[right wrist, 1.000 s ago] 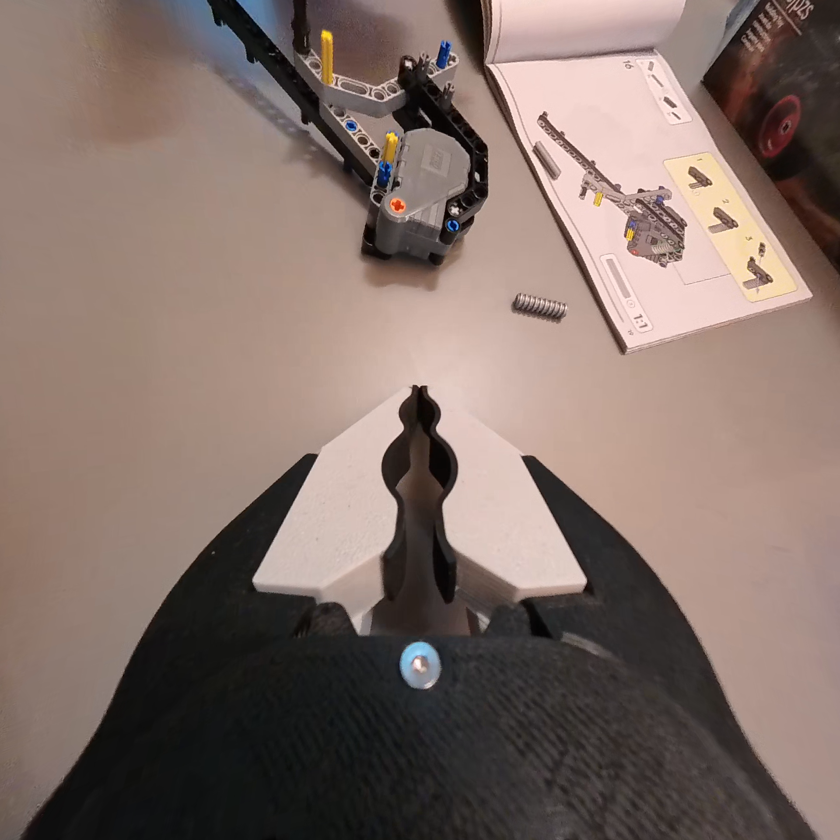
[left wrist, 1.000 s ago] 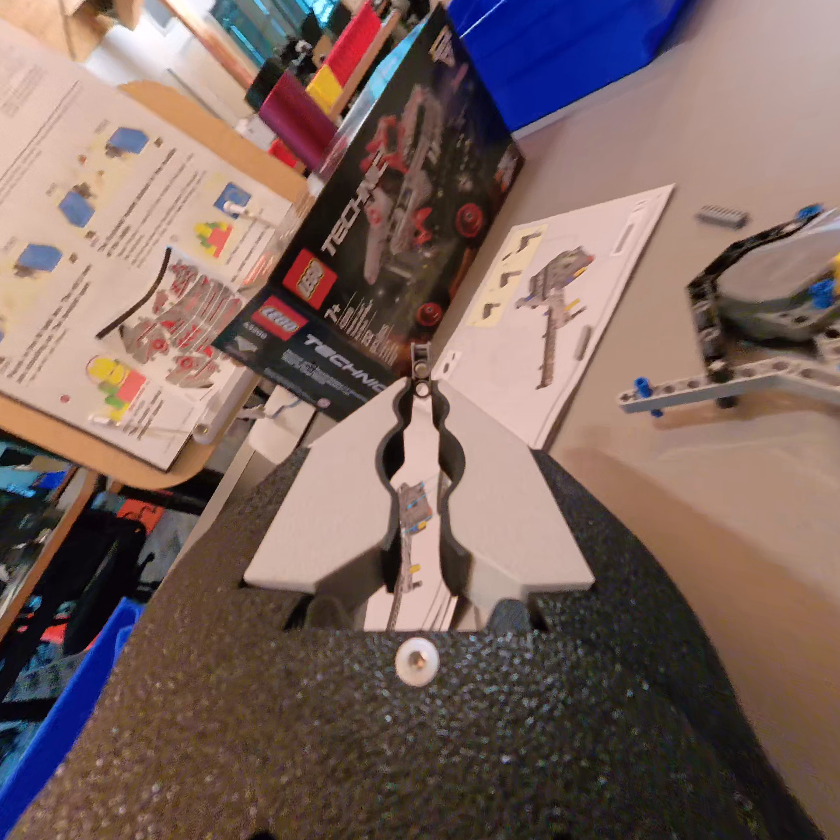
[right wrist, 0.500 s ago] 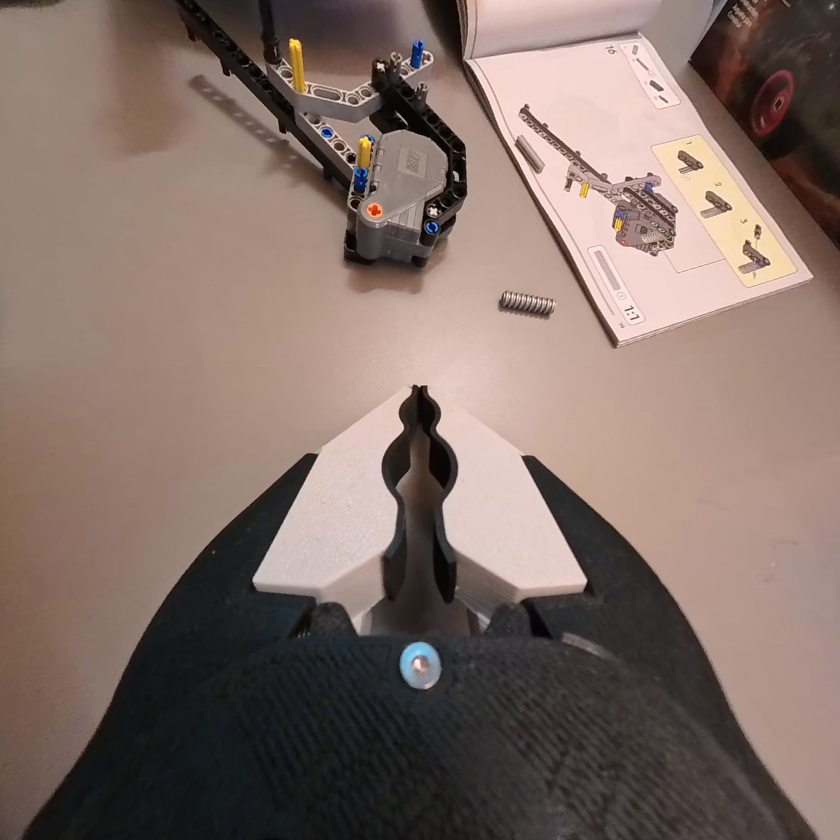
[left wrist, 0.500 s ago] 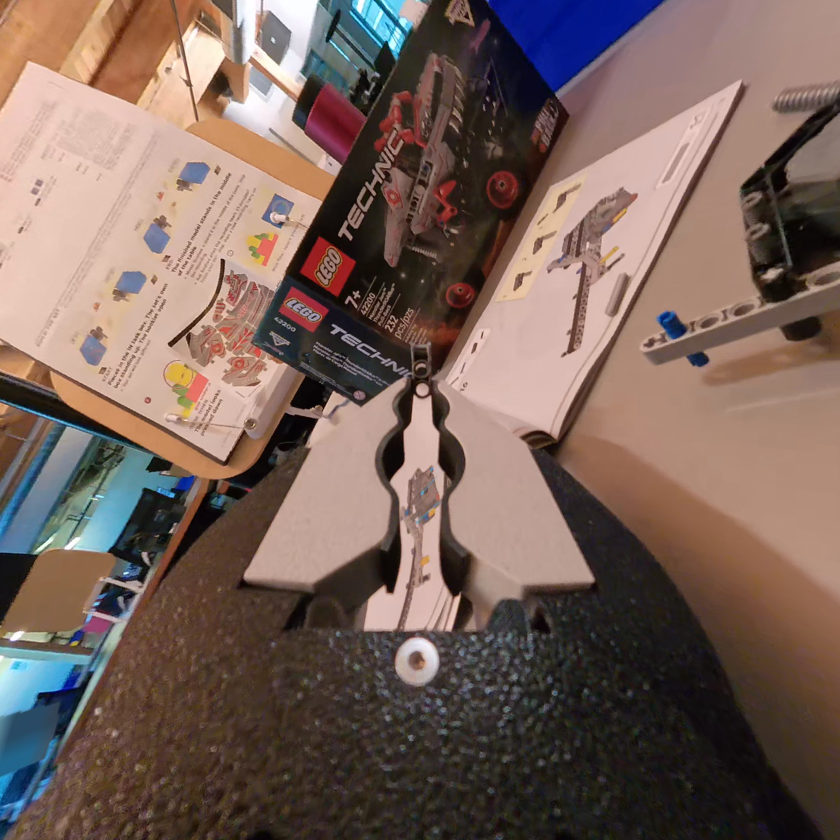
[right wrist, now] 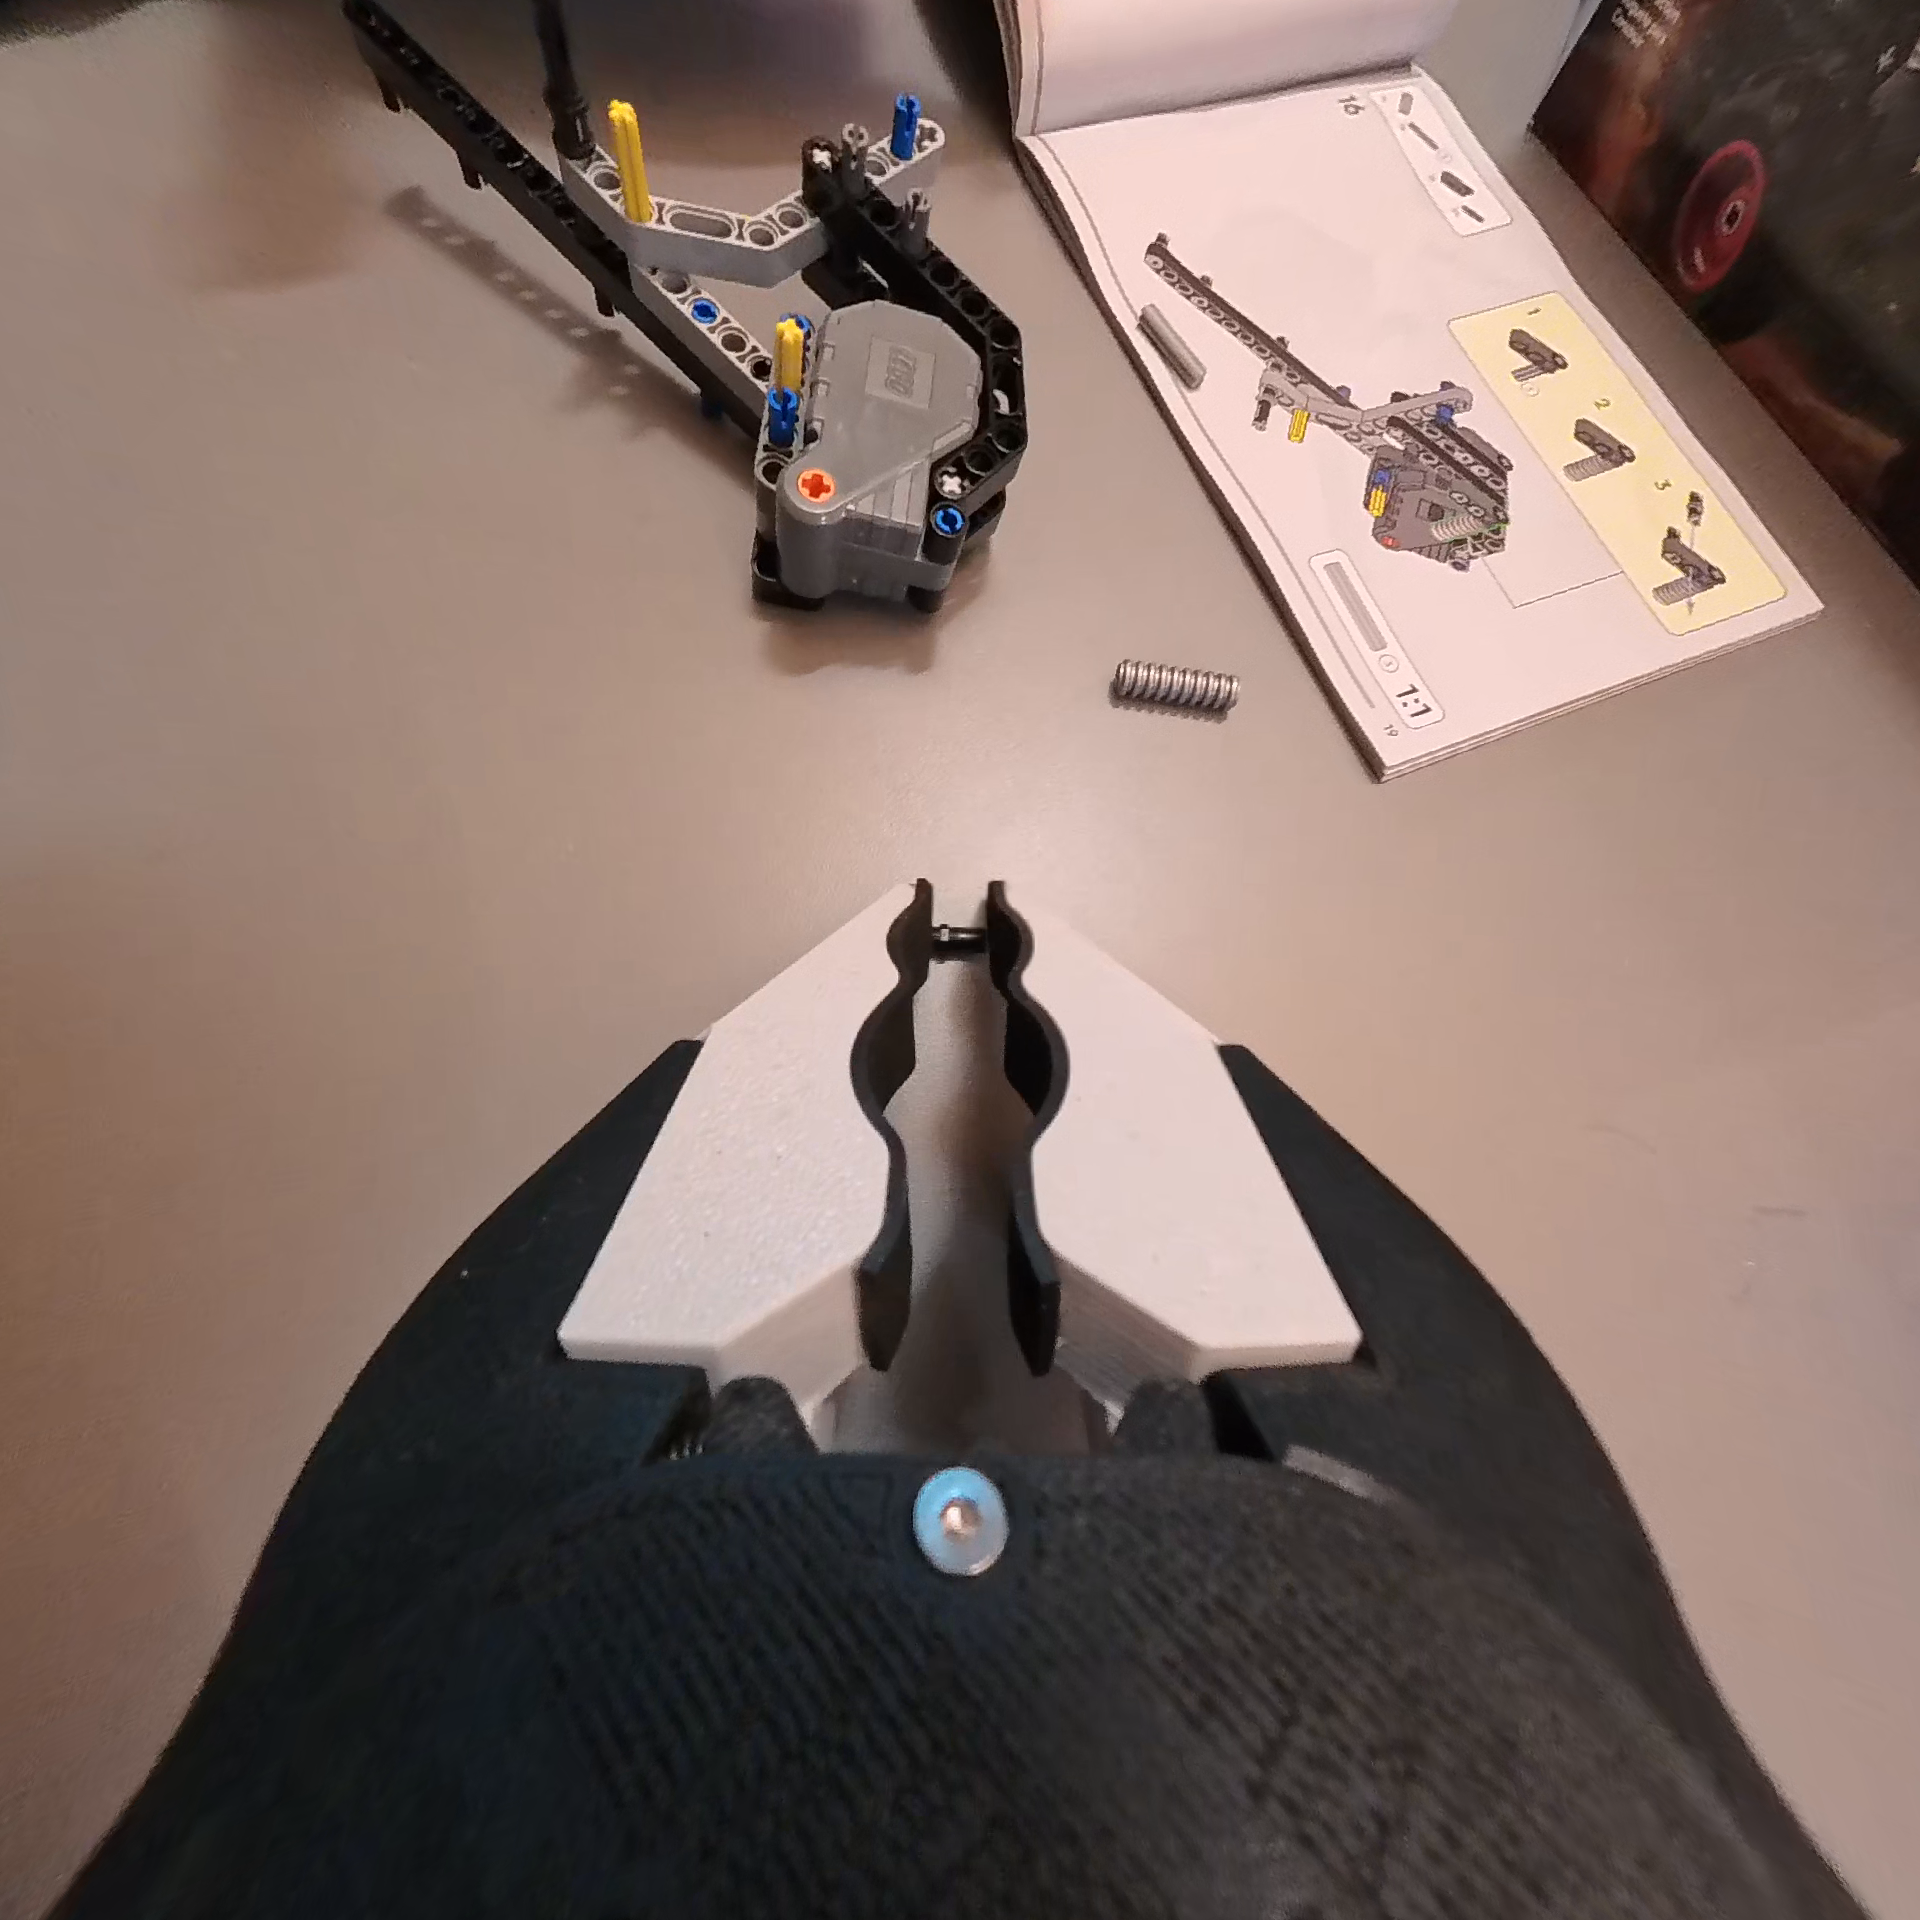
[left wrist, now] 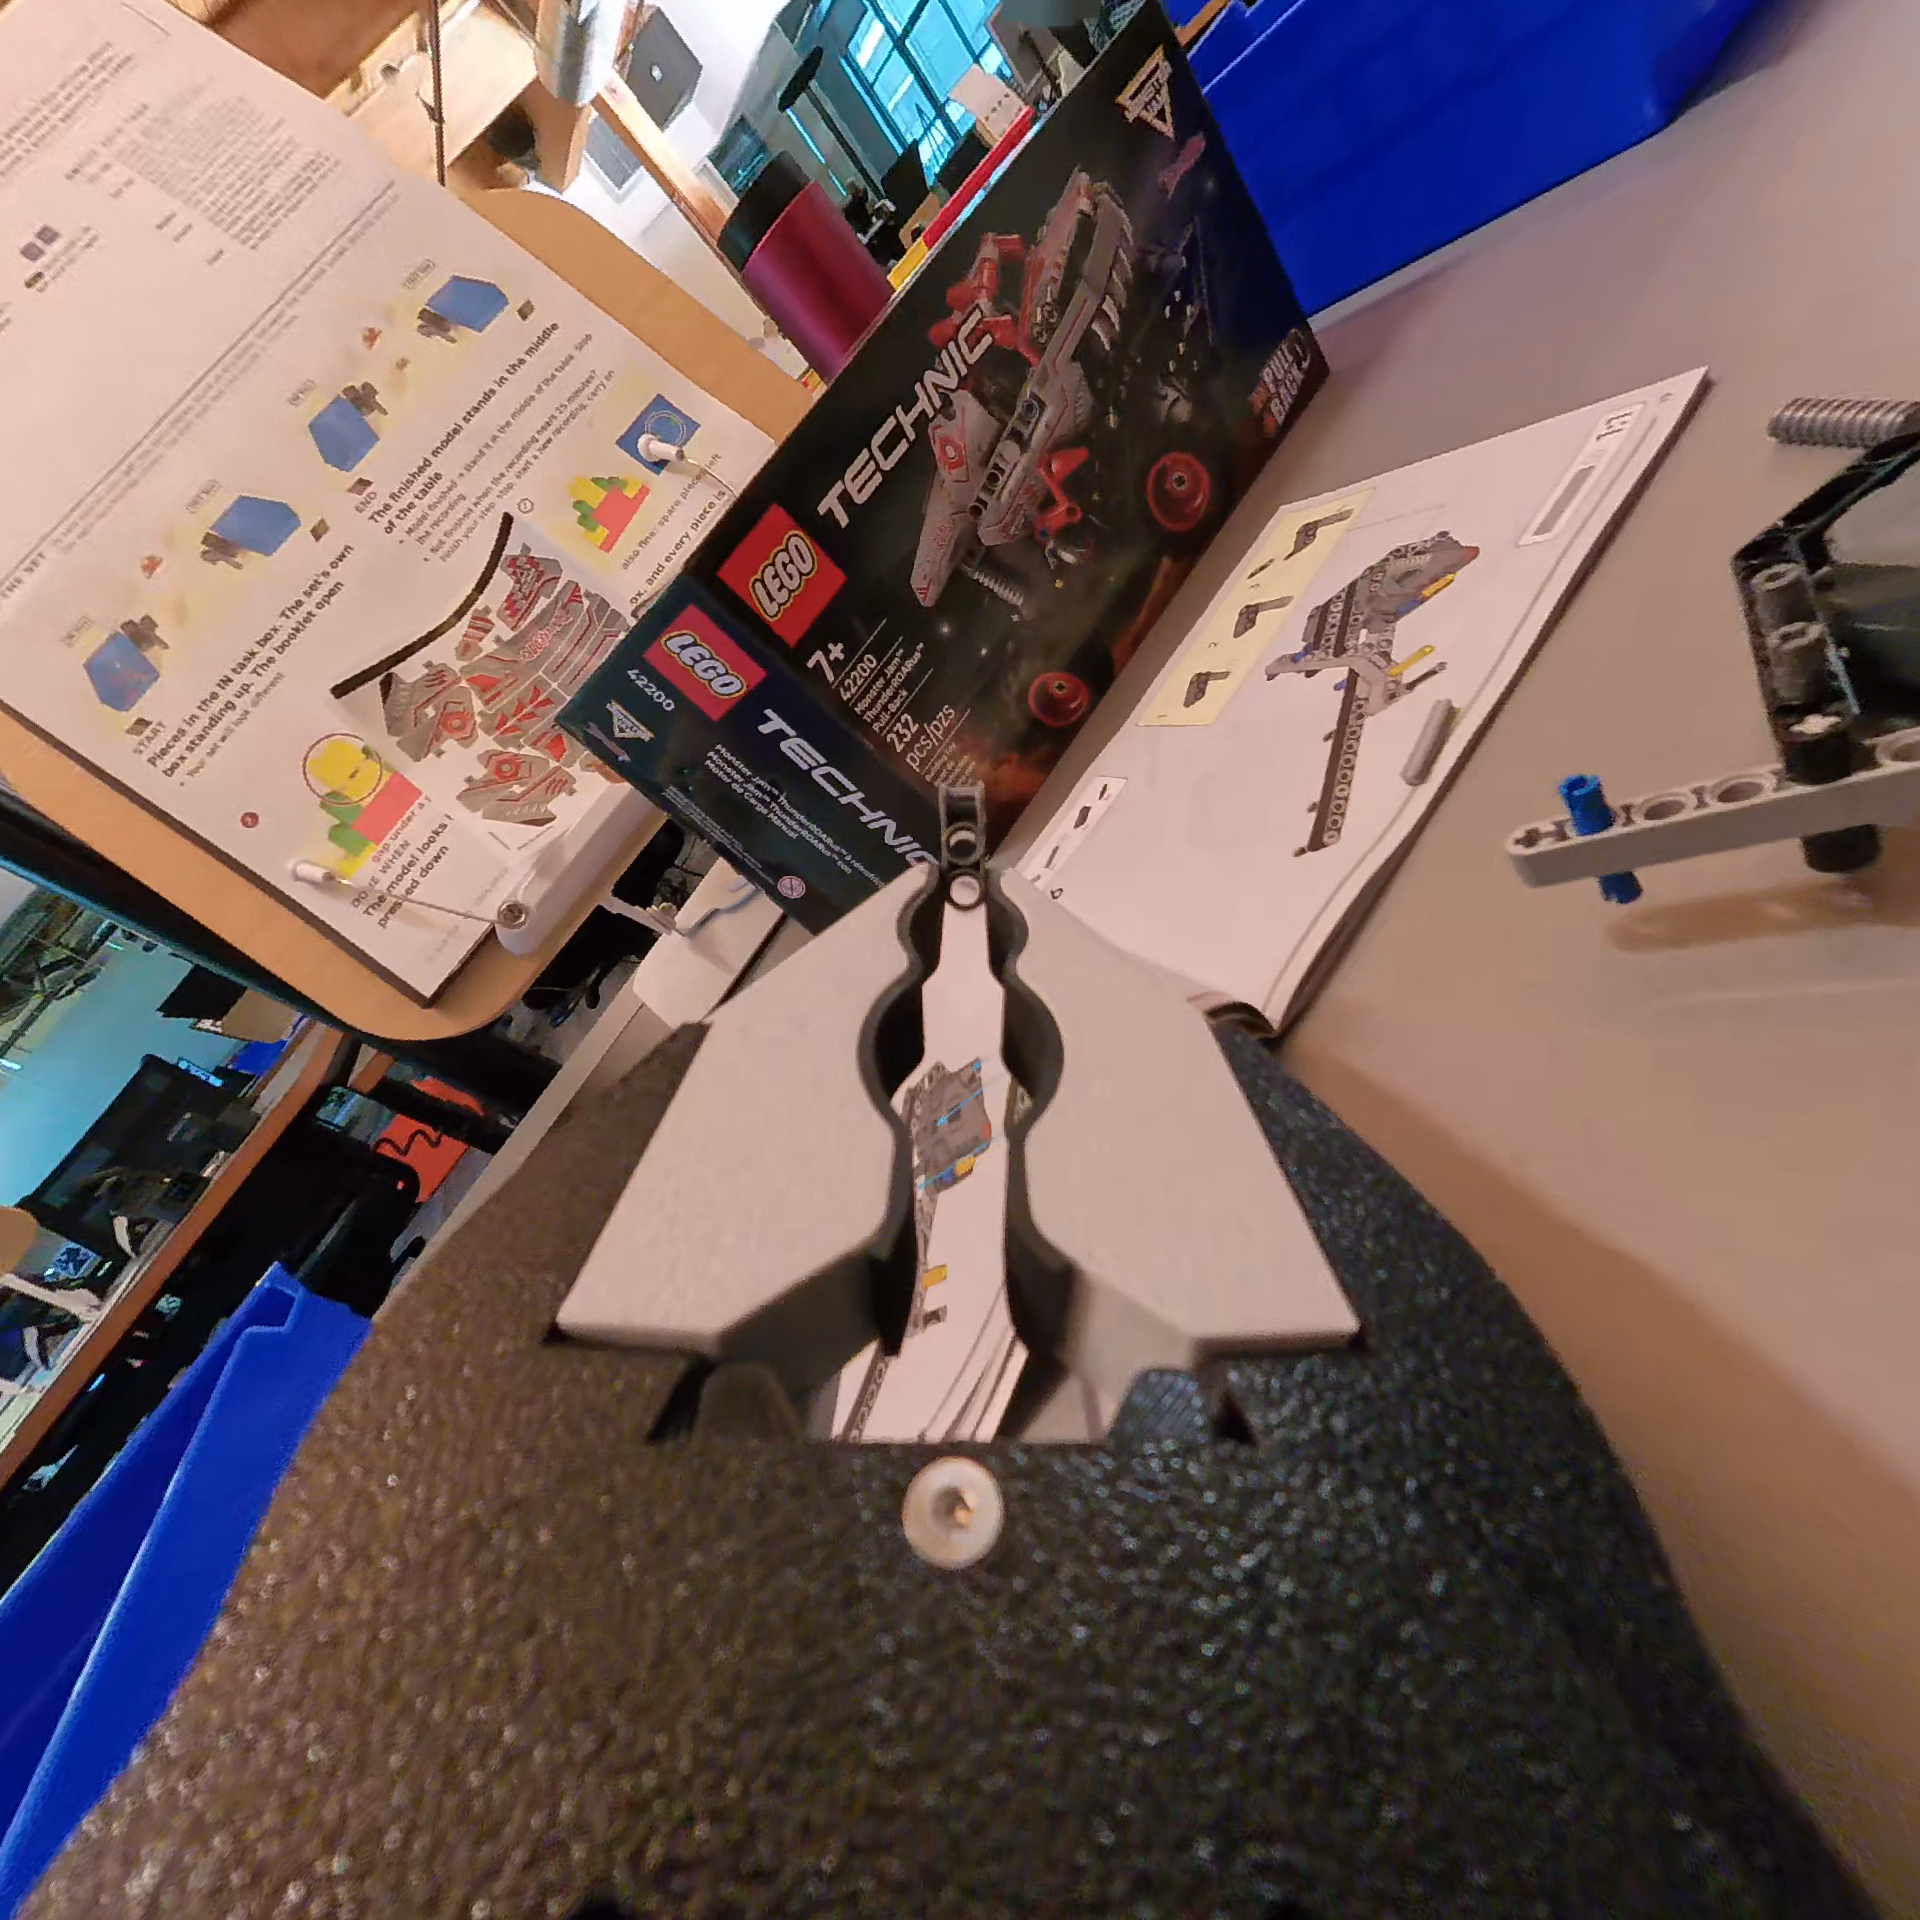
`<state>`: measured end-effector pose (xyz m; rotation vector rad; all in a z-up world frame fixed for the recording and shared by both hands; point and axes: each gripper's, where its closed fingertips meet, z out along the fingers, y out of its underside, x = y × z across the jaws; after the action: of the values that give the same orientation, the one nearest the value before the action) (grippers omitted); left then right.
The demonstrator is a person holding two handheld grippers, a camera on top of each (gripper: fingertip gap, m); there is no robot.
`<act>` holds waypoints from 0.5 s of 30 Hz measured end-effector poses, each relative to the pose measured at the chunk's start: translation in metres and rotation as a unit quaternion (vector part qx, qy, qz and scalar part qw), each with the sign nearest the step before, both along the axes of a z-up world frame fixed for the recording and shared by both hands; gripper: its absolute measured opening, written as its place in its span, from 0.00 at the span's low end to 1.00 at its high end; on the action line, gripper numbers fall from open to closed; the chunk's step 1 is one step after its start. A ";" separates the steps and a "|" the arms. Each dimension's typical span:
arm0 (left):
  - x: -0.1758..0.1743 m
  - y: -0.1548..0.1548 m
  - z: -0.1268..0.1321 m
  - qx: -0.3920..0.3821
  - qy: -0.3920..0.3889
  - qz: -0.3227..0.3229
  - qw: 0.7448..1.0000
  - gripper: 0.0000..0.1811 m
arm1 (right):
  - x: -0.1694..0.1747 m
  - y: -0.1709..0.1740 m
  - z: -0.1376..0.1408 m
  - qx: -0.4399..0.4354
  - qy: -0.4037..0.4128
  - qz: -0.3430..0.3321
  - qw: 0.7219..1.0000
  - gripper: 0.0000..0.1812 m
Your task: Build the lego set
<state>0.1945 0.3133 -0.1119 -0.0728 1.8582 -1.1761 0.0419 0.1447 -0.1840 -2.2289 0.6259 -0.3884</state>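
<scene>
My left gripper [left wrist: 961, 868] is shut on a small dark grey connector piece [left wrist: 961, 831] that sticks out past its tips, held above the open instruction booklet [left wrist: 1351, 665]. My right gripper [right wrist: 958, 914] hangs over bare table with its jaws a little apart. A small black pin [right wrist: 961, 935] spans the gap at the tips. The part-built model [right wrist: 883, 416], a grey motor block in black and grey beams with yellow and blue pins, stands ahead of it, and shows in the left wrist view [left wrist: 1808, 707]. A metal spring [right wrist: 1174, 688] lies between the model and the booklet [right wrist: 1455, 436].
The set's box [left wrist: 997, 499] stands upright behind the booklet. A printed sheet on a wooden board [left wrist: 260, 468] is at the left. Blue bins [left wrist: 1455, 135] stand at the back and at the lower left [left wrist: 135, 1558].
My right gripper's jaws have parted from fully shut, and the black pin now shows between the tips. The left gripper has kept its grip on the connector while its view shifted slightly.
</scene>
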 end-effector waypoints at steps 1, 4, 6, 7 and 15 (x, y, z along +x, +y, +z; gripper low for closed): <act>0.000 0.000 0.000 -0.001 0.001 0.001 1.000 0.03 | 0.000 0.000 0.000 0.000 0.000 0.000 1.000 0.05; 0.001 0.001 -0.002 -0.002 0.005 0.002 1.000 0.03 | -0.002 0.001 0.001 0.005 0.004 0.008 1.000 0.15; 0.001 0.001 -0.002 -0.004 0.007 0.001 1.000 0.03 | -0.002 0.001 0.001 0.006 0.004 0.007 1.000 0.16; 0.001 0.000 -0.002 -0.004 0.007 0.001 1.000 0.03 | -0.002 0.001 0.001 0.007 0.006 0.006 1.000 0.17; 0.000 -0.002 -0.003 0.000 0.009 -0.004 1.000 0.03 | -0.001 0.000 0.012 0.045 0.001 0.003 0.999 0.17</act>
<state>0.1948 0.3116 -0.1154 -0.0760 1.8753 -1.1830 0.0411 0.1446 -0.1722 -2.1449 0.6261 -0.3487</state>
